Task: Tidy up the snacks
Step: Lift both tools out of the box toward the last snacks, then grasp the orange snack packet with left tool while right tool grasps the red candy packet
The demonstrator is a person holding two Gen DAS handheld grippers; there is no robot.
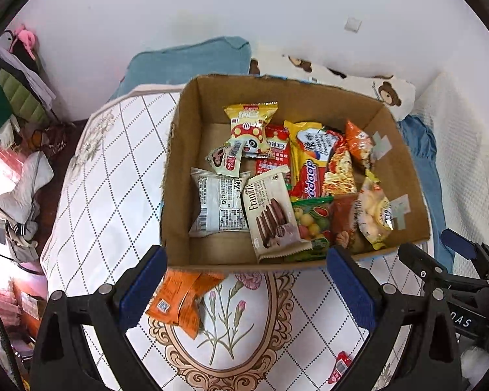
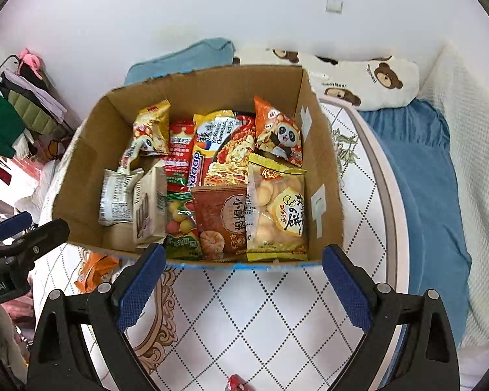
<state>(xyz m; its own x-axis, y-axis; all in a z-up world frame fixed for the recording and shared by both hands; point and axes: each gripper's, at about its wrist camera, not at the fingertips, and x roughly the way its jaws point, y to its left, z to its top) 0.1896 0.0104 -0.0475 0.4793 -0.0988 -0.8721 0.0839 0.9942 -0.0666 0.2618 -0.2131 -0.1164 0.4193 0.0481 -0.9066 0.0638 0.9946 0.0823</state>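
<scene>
An open cardboard box (image 1: pixel 184 150) (image 2: pixel 81 176) stands on the round patterned table (image 1: pixel 114 195) (image 2: pixel 277 309), filled with several snack packets. Among them are a Franzzi wafer pack (image 1: pixel 270 211), a yellow biscuit bag (image 2: pixel 277 208) and a noodle packet (image 2: pixel 225 150). An orange packet (image 1: pixel 179 299) (image 2: pixel 96 272) lies on the table against the box's near left corner. A small red packet (image 1: pixel 340 366) (image 2: pixel 236 383) sits nearer me. My left gripper (image 1: pixel 247 288) (image 2: pixel 32 228) is open and empty just before the box. My right gripper (image 2: pixel 244 285) (image 1: pixel 433 247) is open and empty too.
Behind the box lie a folded blue towel (image 1: pixel 192 62) and a bear-print pillow (image 2: pixel 358 78) against the white wall. Blue bedding (image 2: pixel 423 179) borders the table's right side. Clothes and clutter (image 1: pixel 13 97) fill the left.
</scene>
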